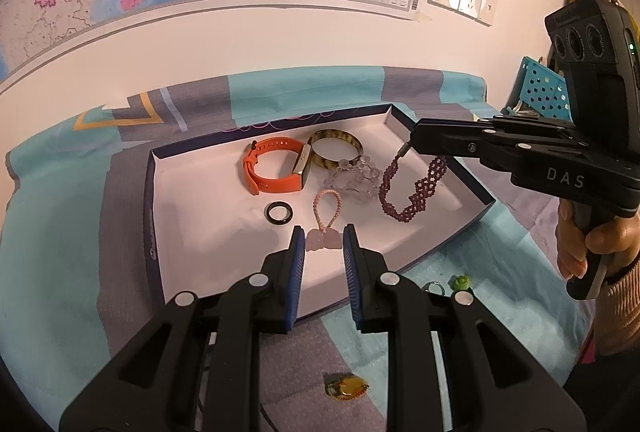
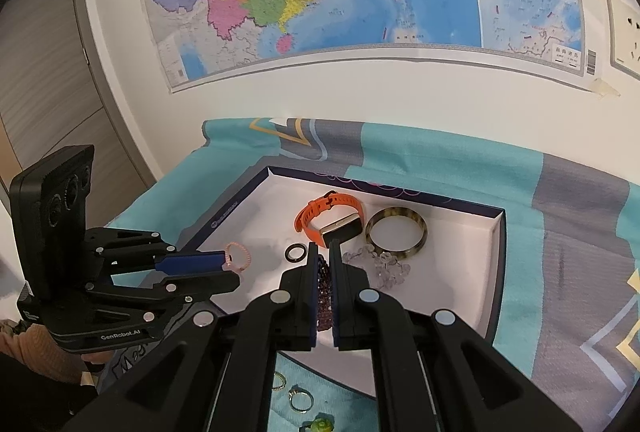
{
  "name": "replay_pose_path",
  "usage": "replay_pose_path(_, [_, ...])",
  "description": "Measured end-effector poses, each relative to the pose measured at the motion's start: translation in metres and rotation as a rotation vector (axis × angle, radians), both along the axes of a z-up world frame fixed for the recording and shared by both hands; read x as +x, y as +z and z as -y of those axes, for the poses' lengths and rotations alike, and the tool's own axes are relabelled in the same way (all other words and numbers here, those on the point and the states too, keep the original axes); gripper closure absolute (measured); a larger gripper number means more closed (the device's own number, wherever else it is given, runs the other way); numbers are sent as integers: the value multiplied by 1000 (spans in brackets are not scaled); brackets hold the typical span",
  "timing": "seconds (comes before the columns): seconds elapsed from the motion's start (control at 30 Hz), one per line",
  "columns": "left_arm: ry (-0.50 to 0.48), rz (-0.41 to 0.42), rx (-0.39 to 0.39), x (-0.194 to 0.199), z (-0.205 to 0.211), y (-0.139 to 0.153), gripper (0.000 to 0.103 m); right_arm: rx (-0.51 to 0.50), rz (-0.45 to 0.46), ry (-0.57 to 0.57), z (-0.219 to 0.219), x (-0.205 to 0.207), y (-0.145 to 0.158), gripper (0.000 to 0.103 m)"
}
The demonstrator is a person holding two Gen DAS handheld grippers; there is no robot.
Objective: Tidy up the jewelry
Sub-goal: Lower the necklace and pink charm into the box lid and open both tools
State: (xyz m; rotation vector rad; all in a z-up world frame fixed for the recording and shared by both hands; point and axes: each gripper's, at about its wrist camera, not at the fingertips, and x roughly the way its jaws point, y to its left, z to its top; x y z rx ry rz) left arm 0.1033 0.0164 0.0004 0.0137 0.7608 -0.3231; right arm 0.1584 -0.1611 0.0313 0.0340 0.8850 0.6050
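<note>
Clenched the purple bracelet [image 1: 412, 188] in the right gripper [image 2: 324, 248] over the tray [image 1: 149, 200], left gripper [image 1: 320, 236] spread above the pink charm [image 1: 326, 208]; best lowered slowly onto bare floor beside the clear beads [image 1: 356, 176].

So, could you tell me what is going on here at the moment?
A person with a handheld gripper in each hand is sorting jewelry into a shallow white tray on a patterned cloth. The right gripper is shut on a purple beaded bracelet, which hangs over the tray. The left gripper is open, its jaws either side of a pink charm lying in the tray. An orange watch, a bangle, a clear bead bracelet and a black ring already lie inside; small rings wait on the cloth.
</note>
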Motion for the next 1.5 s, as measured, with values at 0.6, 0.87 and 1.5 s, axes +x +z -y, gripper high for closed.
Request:
replay_pose_path(0.6, [13,-27,7,17,2,-11,83,14,-34,-3,-3,11,-11,99])
replay_pose_path(0.87, [19,-38,11,22,3,-15,83,13,-44,-6,-4,13,-13,99])
replay_pose_path(1.5, [37,-77,12,34,4,-25,83,14,-72,-15,-7,22,-27,99])
